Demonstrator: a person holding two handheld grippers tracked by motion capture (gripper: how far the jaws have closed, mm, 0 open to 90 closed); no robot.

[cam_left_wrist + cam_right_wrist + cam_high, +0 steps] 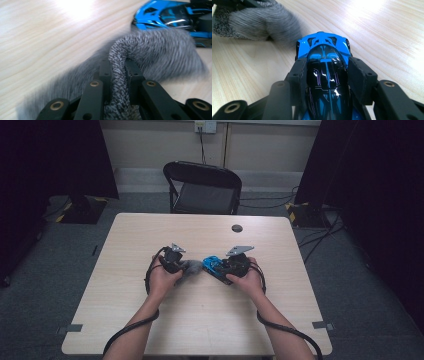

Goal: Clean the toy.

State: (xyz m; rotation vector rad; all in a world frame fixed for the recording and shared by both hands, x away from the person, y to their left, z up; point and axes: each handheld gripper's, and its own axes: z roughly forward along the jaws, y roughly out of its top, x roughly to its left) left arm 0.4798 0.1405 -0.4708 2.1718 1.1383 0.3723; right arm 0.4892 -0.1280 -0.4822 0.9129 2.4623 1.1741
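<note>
Pinching a fold of grey knitted cloth (117, 72), the left gripper (176, 261) had its jaws drawn almost together, the fabric squeezed thin between the pads while the fuzzy bulk of it spread out ahead and to both sides. The right gripper (235, 265) stood about half open, its pads pressed on the flanks of a blue toy car (324, 57), the dark glossy roof running straight out between the jaws so that the car's long axis lay along the gripper's own line, nose pointing away. In the high view both sat near the middle of the table (210, 320), the cloth just left of the car. From the left gripper view the car's nose lay just past the cloth's far edge, up and to the right, touching it or very nearly. The cloth hand was the nearer one to bring the fabric across the bodywork, probably a wiping stroke
</note>
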